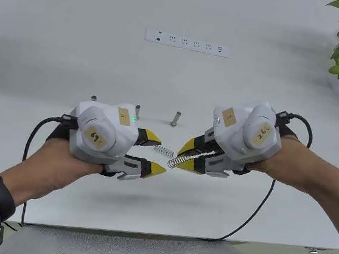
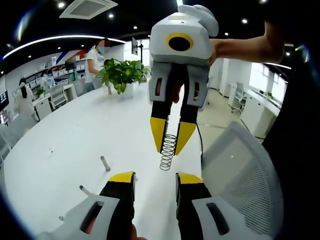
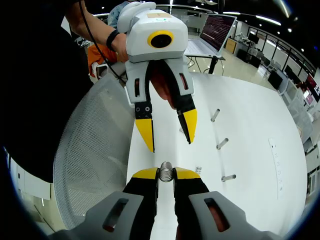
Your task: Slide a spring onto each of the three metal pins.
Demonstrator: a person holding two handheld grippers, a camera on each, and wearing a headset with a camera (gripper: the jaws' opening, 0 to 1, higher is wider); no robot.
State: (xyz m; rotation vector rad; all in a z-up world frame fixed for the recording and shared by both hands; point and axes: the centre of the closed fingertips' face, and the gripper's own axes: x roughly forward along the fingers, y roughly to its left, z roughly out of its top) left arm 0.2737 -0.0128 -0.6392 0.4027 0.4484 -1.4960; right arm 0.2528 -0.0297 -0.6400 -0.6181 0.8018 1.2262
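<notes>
Now the right hand-held gripper [image 3: 166,176] pinches a silvery coiled metal spring [image 3: 166,167], while the left hand-held gripper [image 2: 155,178] is spread.

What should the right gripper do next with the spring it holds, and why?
Probably carry the spring toward the nearest pin and line its open end up with the pin's tip. The right gripper is shut on it, no pin seems to carry a spring yet, and the left gripper is open, holding nothing.
</notes>
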